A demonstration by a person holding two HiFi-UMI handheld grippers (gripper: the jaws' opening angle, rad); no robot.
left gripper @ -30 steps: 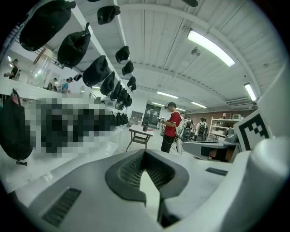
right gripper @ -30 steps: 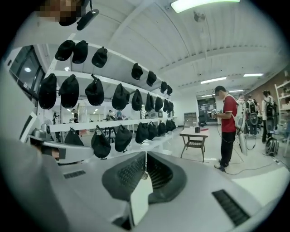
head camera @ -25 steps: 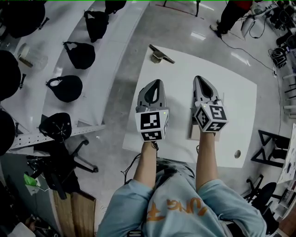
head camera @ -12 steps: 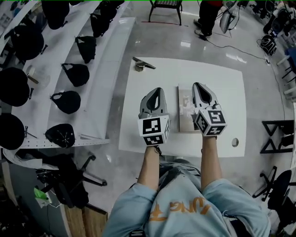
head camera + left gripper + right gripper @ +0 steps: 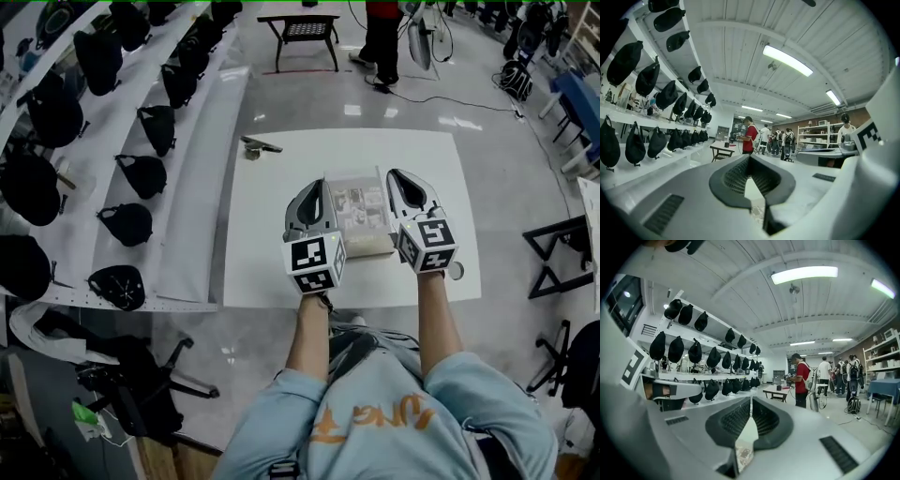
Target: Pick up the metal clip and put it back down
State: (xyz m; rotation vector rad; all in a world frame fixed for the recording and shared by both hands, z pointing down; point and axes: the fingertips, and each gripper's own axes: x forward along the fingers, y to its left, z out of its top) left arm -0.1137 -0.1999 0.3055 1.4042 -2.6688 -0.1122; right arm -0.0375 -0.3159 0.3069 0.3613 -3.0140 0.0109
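The metal clip (image 5: 258, 146) lies at the far left corner of the white table (image 5: 262, 253) in the head view. It sits well beyond and to the left of both grippers. My left gripper (image 5: 315, 187) is held over the table's middle, shut and empty. My right gripper (image 5: 403, 178) hovers beside it, also shut with nothing in it. In the left gripper view the jaws of the left gripper (image 5: 749, 161) meet at the tip and point level into the room. The right gripper (image 5: 751, 404) shows the same in its own view. Neither gripper view shows the clip.
A printed booklet (image 5: 359, 217) lies on the table between the two grippers. A round hole (image 5: 456, 271) is near the table's front right corner. White shelves with several black caps (image 5: 127, 223) run along the left. A dark folding table (image 5: 302, 28) and people stand beyond.
The head view has swung up: the table sits lower in the picture and the booklet now shows fully between the grippers. Both grippers stay shut, side by side.
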